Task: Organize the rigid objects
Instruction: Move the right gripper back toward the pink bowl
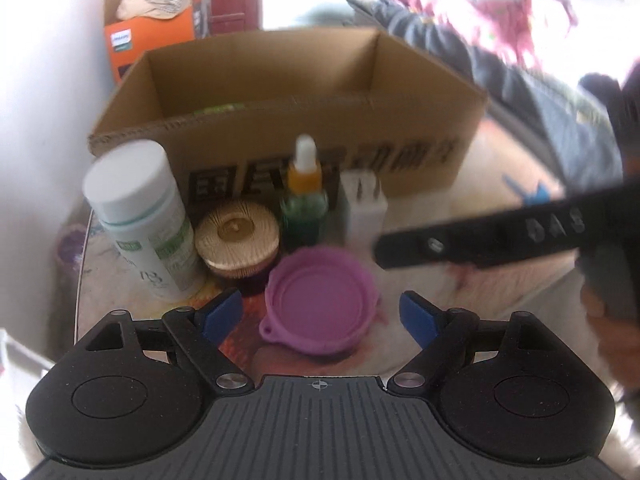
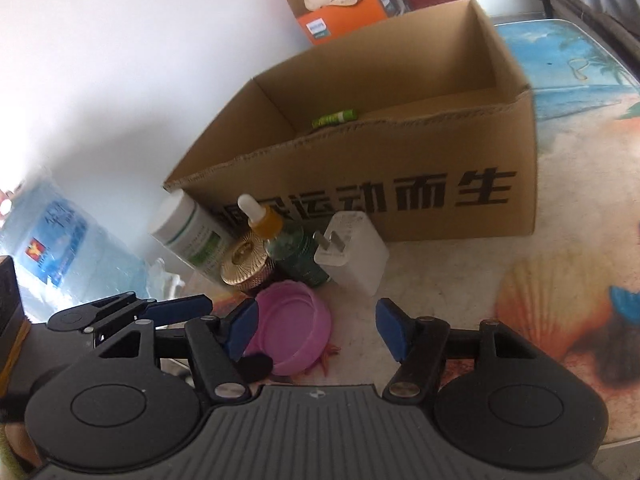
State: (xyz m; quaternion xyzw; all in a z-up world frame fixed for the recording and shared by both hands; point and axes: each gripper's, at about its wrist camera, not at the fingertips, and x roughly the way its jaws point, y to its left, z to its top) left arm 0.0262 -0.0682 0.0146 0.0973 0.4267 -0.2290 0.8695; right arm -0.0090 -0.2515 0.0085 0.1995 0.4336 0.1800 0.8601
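A pink collapsible bowl lies on the table in front of a row of items: a white bottle, a gold-lidded jar, a green dropper bottle and a white charger plug. My left gripper is open, its blue pads standing apart on either side of the bowl. My right gripper is open too, and its left pad hangs over the rim of the pink bowl without gripping it. A cardboard box behind the row holds a green tube.
An orange carton with cloth on it stands behind the box by the white wall. A large water jug sits at the left. The seashell-print tabletop stretches to the right. Bedding lies at the far right.
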